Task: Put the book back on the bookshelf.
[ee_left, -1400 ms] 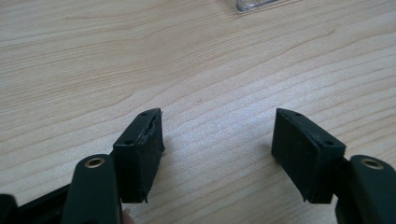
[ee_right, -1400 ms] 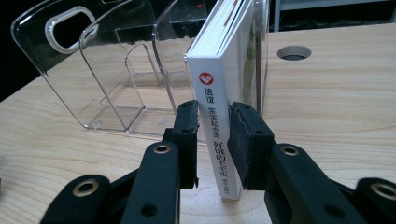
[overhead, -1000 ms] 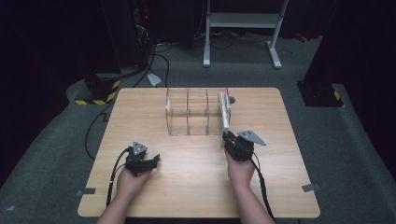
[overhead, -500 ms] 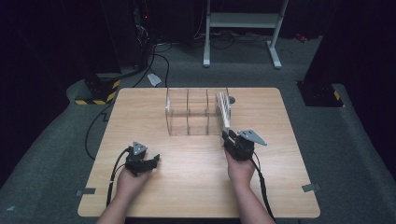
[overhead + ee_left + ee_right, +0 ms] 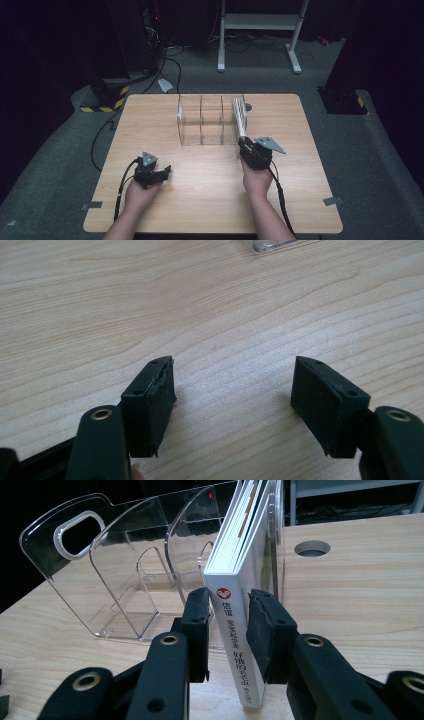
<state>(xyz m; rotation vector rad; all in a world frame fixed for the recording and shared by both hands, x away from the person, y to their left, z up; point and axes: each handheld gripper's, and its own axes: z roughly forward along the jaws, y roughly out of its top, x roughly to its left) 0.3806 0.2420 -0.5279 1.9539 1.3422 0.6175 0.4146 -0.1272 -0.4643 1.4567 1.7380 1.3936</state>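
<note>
Light wooden counter (image 5: 150, 115), rounded corners, a round cable hole (image 5: 248, 107) near its far edge. Grey carpet floor (image 5: 380, 165) all around; two strips of grey tape (image 5: 332, 201) beside the near corners. Behind, the room falls into darkness. A white metal stand (image 5: 260, 22) sits beyond the counter. A black base with yellow-black hazard stripes (image 5: 105, 97) at far left; cables (image 5: 170, 55) trail across the floor.

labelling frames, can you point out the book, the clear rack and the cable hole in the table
book (image 5: 235, 630), right gripper view, on its white spine
clear rack (image 5: 75, 535), right gripper view, on the end wall beside the handle cutout
cable hole (image 5: 312, 548), right gripper view, on its dark opening
</note>
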